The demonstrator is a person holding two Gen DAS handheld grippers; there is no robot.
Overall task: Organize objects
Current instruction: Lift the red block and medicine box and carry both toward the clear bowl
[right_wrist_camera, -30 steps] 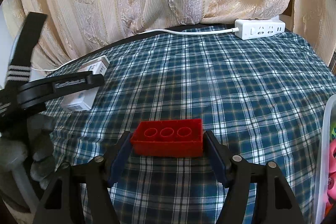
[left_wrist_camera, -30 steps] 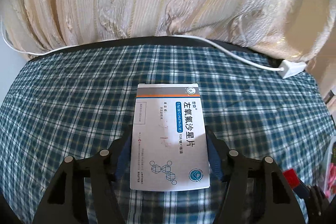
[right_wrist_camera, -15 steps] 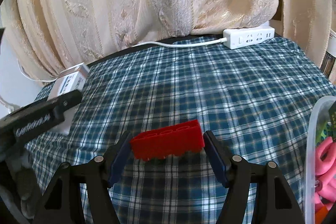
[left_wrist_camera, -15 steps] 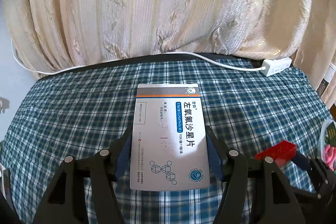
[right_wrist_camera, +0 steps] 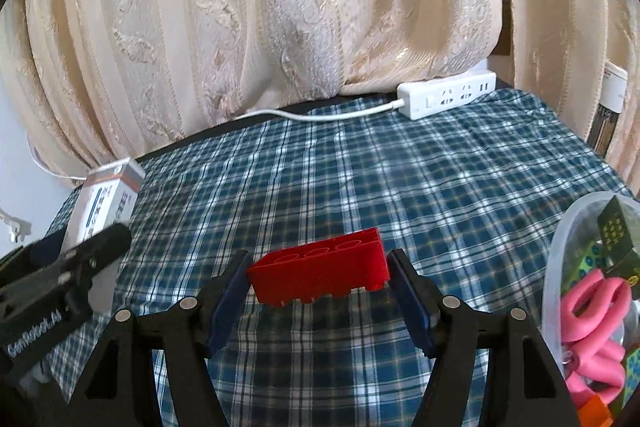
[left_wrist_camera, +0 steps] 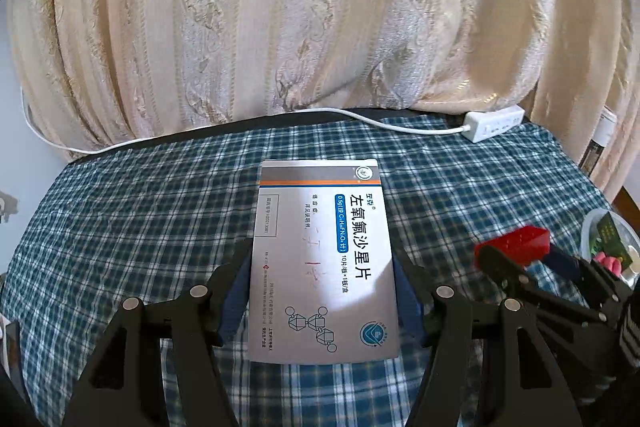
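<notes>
the left gripper (left_wrist_camera: 322, 291) pinches a flat medicine box (left_wrist_camera: 322, 259) by its long sides, lifted over the checked cloth (left_wrist_camera: 120, 227). the right gripper (right_wrist_camera: 318, 287) clamps a red brick (right_wrist_camera: 320, 273) endwise, near the clear bin (right_wrist_camera: 560, 267) at the cloth's right edge, likely bound there.

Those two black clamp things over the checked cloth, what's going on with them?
A person is tidying up with a handheld gripper in each hand. The left gripper is clamped on a flat medicine box, and the right gripper grips a red toy brick, both lifted above the plaid cloth. A clear plastic tub with pink items sits at the right, probably where they go.
</notes>
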